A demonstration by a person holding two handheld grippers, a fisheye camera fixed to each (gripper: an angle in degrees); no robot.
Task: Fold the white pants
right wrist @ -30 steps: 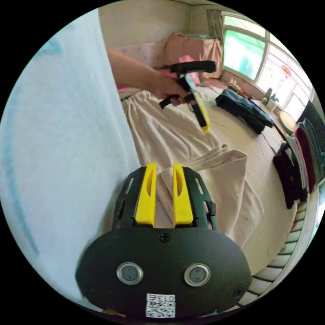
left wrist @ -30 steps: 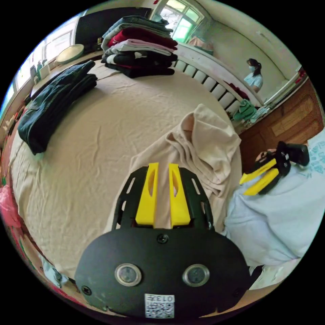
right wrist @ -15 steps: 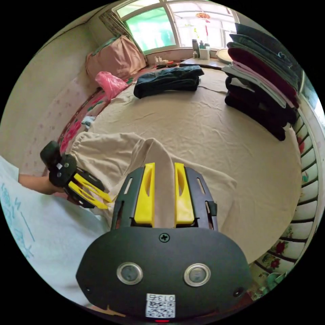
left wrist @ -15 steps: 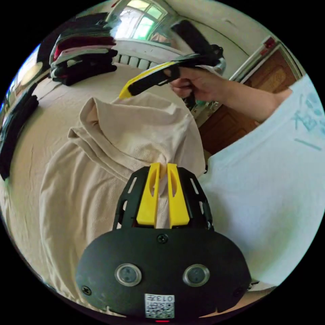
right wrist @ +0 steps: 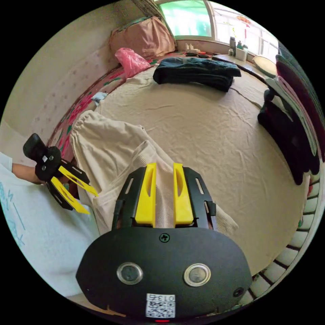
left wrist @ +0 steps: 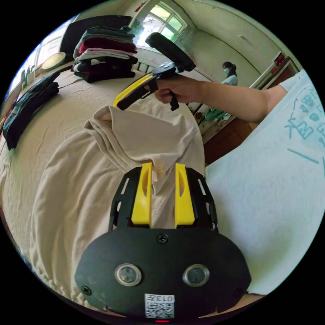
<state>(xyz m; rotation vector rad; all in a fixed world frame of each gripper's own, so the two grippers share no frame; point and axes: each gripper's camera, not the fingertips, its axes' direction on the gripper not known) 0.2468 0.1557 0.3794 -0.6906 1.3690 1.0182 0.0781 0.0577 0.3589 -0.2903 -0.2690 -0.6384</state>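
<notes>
Since half a second ago the left hand-held gripper [left wrist: 161,169] has spread its jaws, releasing the pants [left wrist: 101,162] on the bed [right wrist: 210,135]; the right hand-held gripper [right wrist: 161,169] pinches their folded edge, so the fold looks laid

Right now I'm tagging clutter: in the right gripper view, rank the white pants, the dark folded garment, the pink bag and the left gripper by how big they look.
1. white pants, though nearness to the camera swells them
2. dark folded garment
3. left gripper and pink bag look alike; no ranking
</notes>
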